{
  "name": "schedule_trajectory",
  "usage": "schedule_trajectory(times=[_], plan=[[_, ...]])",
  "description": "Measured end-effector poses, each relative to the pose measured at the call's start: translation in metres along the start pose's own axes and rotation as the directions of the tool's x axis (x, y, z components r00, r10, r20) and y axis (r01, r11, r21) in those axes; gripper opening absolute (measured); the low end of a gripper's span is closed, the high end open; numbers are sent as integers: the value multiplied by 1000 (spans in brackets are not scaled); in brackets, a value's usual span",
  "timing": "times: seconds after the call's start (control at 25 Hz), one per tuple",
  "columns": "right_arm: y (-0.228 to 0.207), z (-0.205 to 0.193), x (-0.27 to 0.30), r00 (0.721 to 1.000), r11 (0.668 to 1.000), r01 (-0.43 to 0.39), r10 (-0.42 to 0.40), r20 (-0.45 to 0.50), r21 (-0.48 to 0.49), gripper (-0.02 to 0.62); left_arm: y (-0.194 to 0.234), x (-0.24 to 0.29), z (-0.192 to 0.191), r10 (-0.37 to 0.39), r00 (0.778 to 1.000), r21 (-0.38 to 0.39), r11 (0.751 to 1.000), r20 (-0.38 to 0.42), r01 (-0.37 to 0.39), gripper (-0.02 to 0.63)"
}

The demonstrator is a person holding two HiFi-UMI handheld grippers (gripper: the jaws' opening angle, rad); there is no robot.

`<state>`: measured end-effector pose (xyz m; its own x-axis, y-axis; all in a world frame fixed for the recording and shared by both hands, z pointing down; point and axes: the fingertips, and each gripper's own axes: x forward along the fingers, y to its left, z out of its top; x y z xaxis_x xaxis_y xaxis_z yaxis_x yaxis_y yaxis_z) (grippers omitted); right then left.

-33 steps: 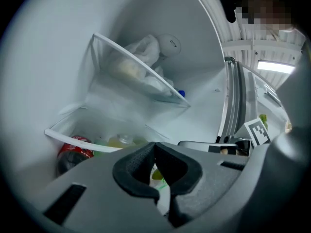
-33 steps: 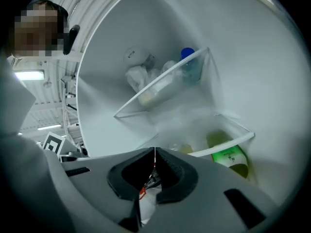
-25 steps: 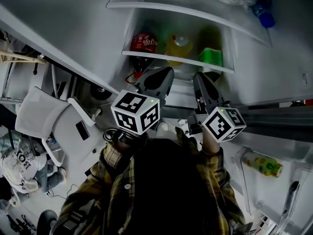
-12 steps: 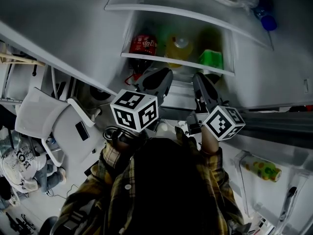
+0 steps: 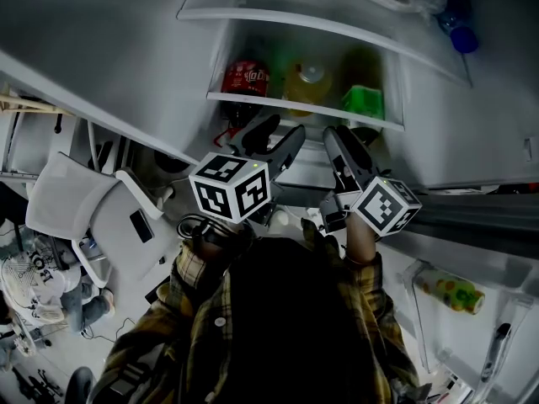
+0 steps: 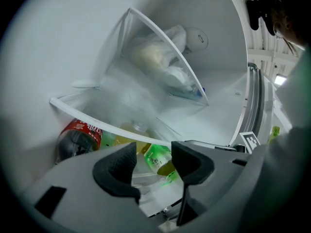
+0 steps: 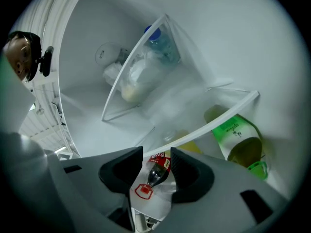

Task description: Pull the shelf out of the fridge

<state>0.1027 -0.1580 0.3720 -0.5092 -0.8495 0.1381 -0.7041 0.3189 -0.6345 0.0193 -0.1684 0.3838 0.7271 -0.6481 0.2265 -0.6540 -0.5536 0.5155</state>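
Observation:
The fridge stands open ahead of me. A glass shelf with a white front rim (image 5: 305, 106) has a red cola bottle (image 5: 246, 77), a yellow bottle (image 5: 309, 82) and a green bottle (image 5: 364, 99) behind it. My left gripper (image 5: 280, 131) and right gripper (image 5: 338, 137) point side by side into the compartment just below that rim. Both pairs of jaws have just been opening and now stand apart. In the left gripper view, a pale clear edge shows in the gap of the left gripper (image 6: 153, 164); the pads do not press on it. The cola bottle (image 7: 154, 170) shows through the gap of the right gripper (image 7: 156, 166).
An upper shelf (image 5: 320, 22) carries plastic bags and a blue-capped bottle (image 5: 459, 34). The fridge door at the right holds a bottle (image 5: 446, 289) in its bin. A white chair (image 5: 93, 217) stands at the left, with a person (image 5: 34, 284) beyond it.
Both grippers' jaws were shut and now stand open. The left gripper has sunk slightly; the right has stayed in place.

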Motion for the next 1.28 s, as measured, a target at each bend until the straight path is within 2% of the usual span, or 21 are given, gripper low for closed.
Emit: schedule_trajectory(times=[0.2,0.52,0.92,1.28], plan=[[-9,-3,2,1000,998,12,-13,3,67,183,7,4,-8,-2,1000,-45,999,-23,1,255],[-18,-6,8,1000,989,1,-1,3,150,184,14,13,-11,-15,1000,-148,989,-25,11,256],[-32,1,23,1000,975,-8,6,11,221,183,20,26,1,-36,999,-284,958,25,42,256],[-38,11,42,999,960,-27,19,32,279,183,31,41,18,-38,995,-399,914,87,70,256]])
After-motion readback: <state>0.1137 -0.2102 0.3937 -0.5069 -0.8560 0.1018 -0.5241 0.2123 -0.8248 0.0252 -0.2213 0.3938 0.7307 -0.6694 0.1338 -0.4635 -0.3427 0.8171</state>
